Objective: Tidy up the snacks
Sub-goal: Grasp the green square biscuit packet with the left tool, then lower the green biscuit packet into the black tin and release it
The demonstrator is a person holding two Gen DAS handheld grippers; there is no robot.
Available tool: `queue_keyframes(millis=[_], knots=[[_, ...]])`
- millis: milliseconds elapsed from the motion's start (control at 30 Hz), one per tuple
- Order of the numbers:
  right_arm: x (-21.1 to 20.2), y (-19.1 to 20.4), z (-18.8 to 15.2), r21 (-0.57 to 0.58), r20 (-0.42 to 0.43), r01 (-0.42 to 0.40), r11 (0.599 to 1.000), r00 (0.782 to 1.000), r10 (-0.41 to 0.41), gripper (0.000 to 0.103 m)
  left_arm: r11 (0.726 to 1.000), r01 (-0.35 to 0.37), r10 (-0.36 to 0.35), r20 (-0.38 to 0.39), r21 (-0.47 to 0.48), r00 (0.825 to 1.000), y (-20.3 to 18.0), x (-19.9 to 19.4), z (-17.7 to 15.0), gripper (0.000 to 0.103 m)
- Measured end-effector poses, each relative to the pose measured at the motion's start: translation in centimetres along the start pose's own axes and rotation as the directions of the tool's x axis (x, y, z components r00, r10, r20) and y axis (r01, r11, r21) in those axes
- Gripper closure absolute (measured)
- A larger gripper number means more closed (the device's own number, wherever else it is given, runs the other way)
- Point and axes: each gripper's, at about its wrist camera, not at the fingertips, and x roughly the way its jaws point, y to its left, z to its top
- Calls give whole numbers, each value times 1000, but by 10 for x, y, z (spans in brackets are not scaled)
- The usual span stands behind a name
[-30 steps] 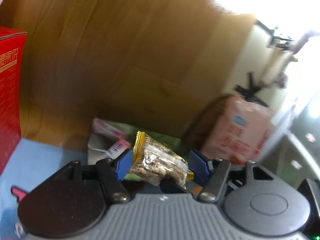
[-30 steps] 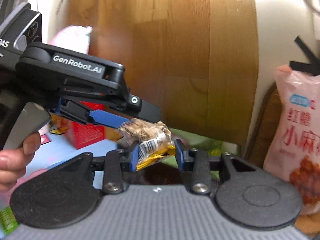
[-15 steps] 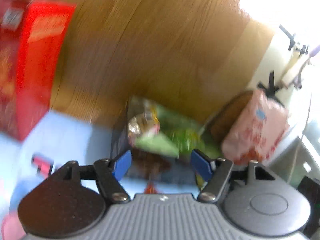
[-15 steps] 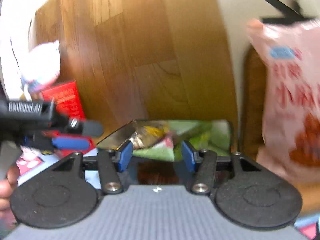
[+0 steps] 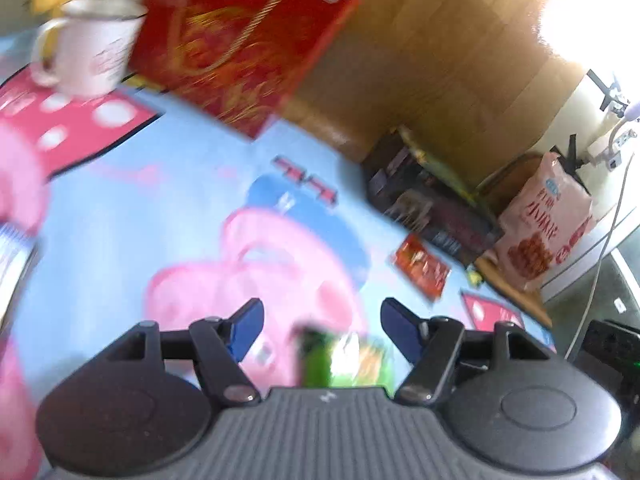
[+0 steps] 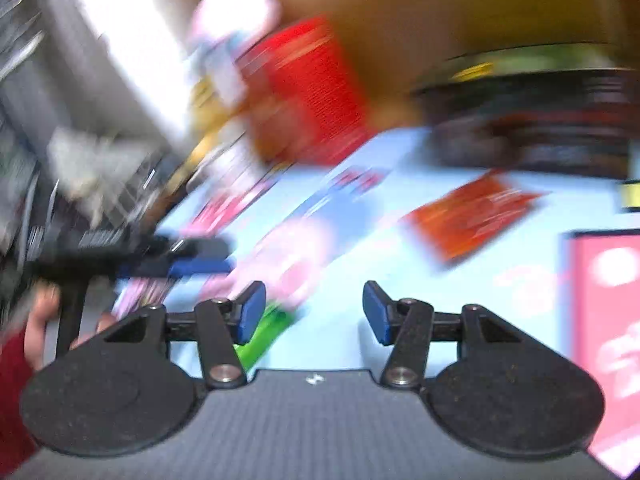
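A: Left wrist view first. What does it show?

B: The left tool [image 5: 320, 330] has its blue pads spread wide with nothing between them. Just below the gap, close to the tool's body, lies a blurred green snack packet [image 5: 344, 360] on the cartoon-printed blue desk cover [image 5: 168, 208].

A: And farther off?

B: A red-orange snack packet [image 5: 421, 266] lies flat on the cover, near a dark box [image 5: 430, 204] that stands at the desk's far edge; something green shows over its rim. Beside the box leans a pink snack bag [image 5: 546, 224]. At upper left, a red gift box [image 5: 244, 44] is next to a white mug [image 5: 90, 50].

A: Now the right wrist view.

B: Heavily blurred. The right tool [image 6: 314, 312] is also spread apart and empty. The green packet [image 6: 266, 336] lies beside its left pad. The red-orange packet [image 6: 468, 216] lies ahead on the cover, with the dark box [image 6: 536, 128] beyond it. The red gift box [image 6: 308, 92] is a smear at upper centre.

A: Anything at the left edge?

B: The left tool [image 6: 200, 258] reaches in there, gripped by a hand [image 6: 44, 320] in a dark red sleeve.
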Motion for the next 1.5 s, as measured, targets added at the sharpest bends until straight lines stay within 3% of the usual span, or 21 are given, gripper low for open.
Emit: queue_keyframes(millis=[67, 167, 233, 267, 300, 567, 733, 900, 1033, 1233, 1400, 1500], knots=[[13, 28, -8, -111, -53, -15, 994, 999, 9, 46, 1000, 26, -27, -16, -17, 1000, 5, -8, -11, 38], [33, 62, -24, -264, -99, 11, 964, 994, -38, 44, 996, 86, -87, -37, -18, 996, 3, -7, -23, 39], [37, 73, -29, -327, -72, 49, 944, 994, -77, 42, 995, 96, -96, -68, -5, 993, -2, 4, -27, 52], [38, 77, -30, -342, -63, 65, 937, 994, -92, 45, 996, 89, -89, -57, 9, 994, -6, 6, -28, 52], [38, 79, -30, -351, -52, 90, 932, 992, -116, 54, 996, 80, -78, -57, 29, 995, -10, 8, -28, 53], [0, 45, -33, -296, 27, 223, 929, 974, -225, 57, 980, 167, -152, -136, 104, 979, -57, 38, -41, 54], [-28, 31, -43, -269, 104, 336, 903, 942, -319, 57, 959, 234, -202, -193, 159, 960, -97, 66, -45, 54], [-54, -1, -45, -148, 136, 405, 902, 912, -387, 57, 938, 266, -210, -243, 224, 947, -136, 98, -42, 54], [-74, -16, -34, -76, 185, 429, 900, 893, -410, 57, 914, 305, -249, -222, 267, 943, -163, 105, -22, 54], [-84, -25, 10, -108, 338, 496, 862, 833, -437, 57, 891, 316, -296, -111, 325, 949, -198, 109, 28, 54], [-77, -58, 59, -76, 426, 514, 854, 791, -438, 58, 891, 301, -303, -47, 339, 952, -216, 136, 77, 54], [-64, -80, 81, -53, 434, 530, 846, 776, -458, 59, 899, 271, -276, -35, 343, 961, -220, 163, 96, 54]])
